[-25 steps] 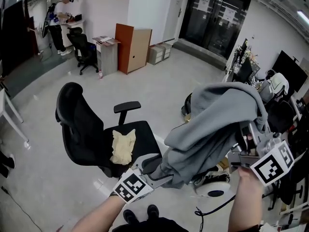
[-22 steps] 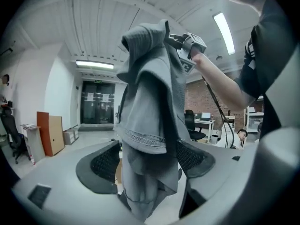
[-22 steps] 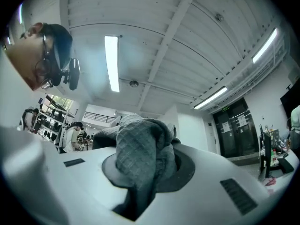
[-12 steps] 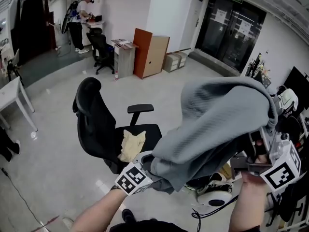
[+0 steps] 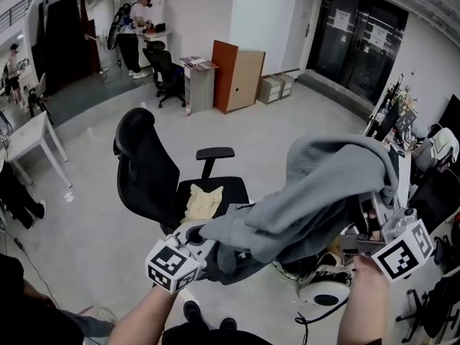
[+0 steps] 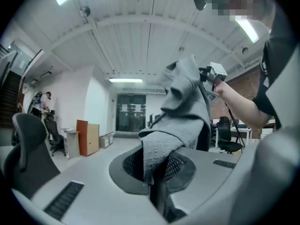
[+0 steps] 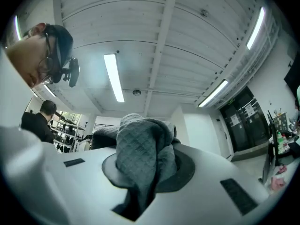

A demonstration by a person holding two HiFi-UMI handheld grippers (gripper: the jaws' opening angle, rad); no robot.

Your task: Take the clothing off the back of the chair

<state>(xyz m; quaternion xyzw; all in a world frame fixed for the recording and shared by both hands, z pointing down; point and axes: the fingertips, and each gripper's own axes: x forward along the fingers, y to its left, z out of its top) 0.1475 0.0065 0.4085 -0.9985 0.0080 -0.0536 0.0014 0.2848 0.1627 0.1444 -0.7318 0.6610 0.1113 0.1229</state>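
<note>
Showing the grey garment (image 5: 316, 185) slung in the air between two hand-held grippers, off the black chair (image 5: 147, 171), whose backrest stands bare. The garment hangs in front of the person, beside and to the right of the chair's seat (image 5: 233, 189), not touching it as far as the head view shows. A pale yellow cloth (image 5: 203, 201) lies on that seat and plays no part.

The left gripper (image 5: 207, 237) is clamped on a low fold of the garment. Its own view shows the jaws together with a tongue of quilted fabric (image 6: 161, 158) pinched in the slot (image 6: 154, 182). The right gripper (image 5: 359, 236) is likewise closed on cloth, with a thick bunch (image 7: 140, 153) bulging out from between its jaws (image 7: 140, 196).

The two-point hold probably serves to carry the weight evenly and to keep the loose ends off the floor (image 5: 93, 214). The bulk humps over the right gripper and slopes down toward the left one.

Both forearms enter from the lower edge of the head view, the left forearm (image 5: 140, 320) angled inward and the right forearm (image 5: 366, 304) nearly upright. The left gripper points roughly level across the room. The right gripper is tipped upward, its view filled mostly by ceiling. Removal from the chair looks complete.
</note>
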